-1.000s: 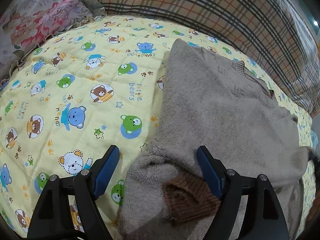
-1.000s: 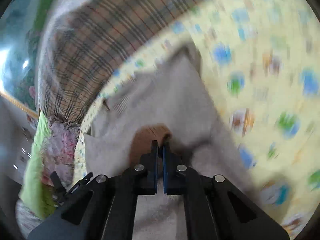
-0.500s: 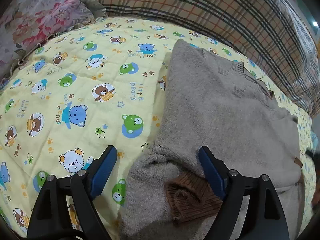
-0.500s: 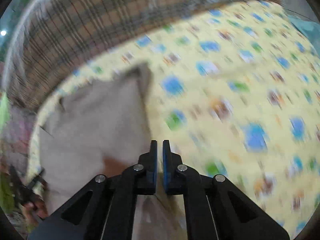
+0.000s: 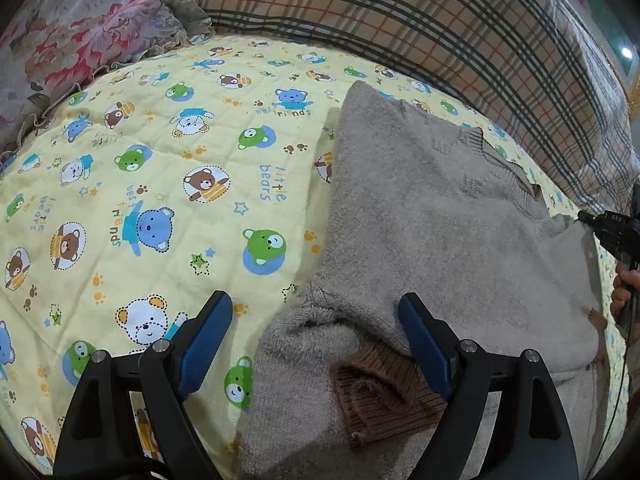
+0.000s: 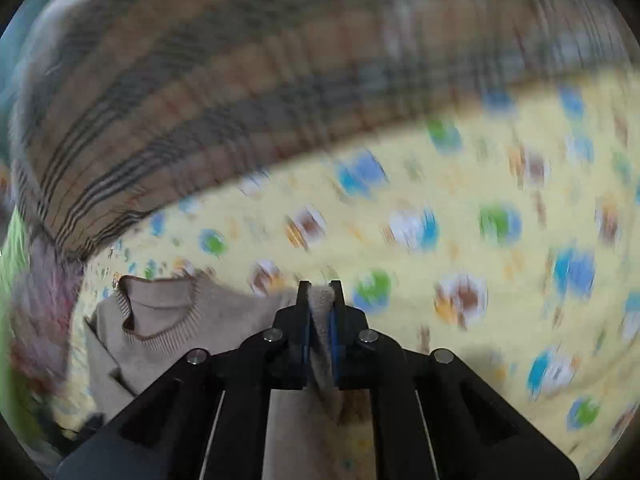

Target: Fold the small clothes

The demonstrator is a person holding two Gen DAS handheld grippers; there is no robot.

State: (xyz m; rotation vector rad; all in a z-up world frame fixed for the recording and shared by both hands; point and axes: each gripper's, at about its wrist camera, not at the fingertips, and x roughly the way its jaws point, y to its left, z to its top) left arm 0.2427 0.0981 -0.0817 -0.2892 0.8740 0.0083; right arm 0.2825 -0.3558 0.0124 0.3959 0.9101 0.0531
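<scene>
At far left lies a floral, ruffle-edged pillow, one in number. Beside it spreads one yellow quilted cotton sheet printed with cartoon bears, which covers the bed and bears the work. Above it, along the far side, runs one beige plaid blanket or bolster. The left gripper hovers low over the near part of the sheet with its two blue-padded fingers set wide apart, holding nothing; they straddle the near left corner of the garment without touching it. The task's thing, one small grey-beige knitted sweater with a ribbed neckline, lies flat on the right half of the sheet, neckline toward the plaid blanket. One sleeve is folded inward across the body near the bottom, and its brown ribbed cuff lies between the left fingers' bases. Only this one cuff is in view. At the right edge of the left wrist view, the right gripper is clamped on a pinch of the sweater's fabric at the garment's right side, the knit visibly gathered between its closed pads; the right wrist view is motion-blurred, so finer detail cannot be told. Judged from this layout, the step in hand is the sideways fold of the right portion over the body. The next move likely calls for carrying the pinched edge leftward across the sweater, laying it flat, then releasing; the left gripper may need to pin the near corner to prevent dragging.
</scene>
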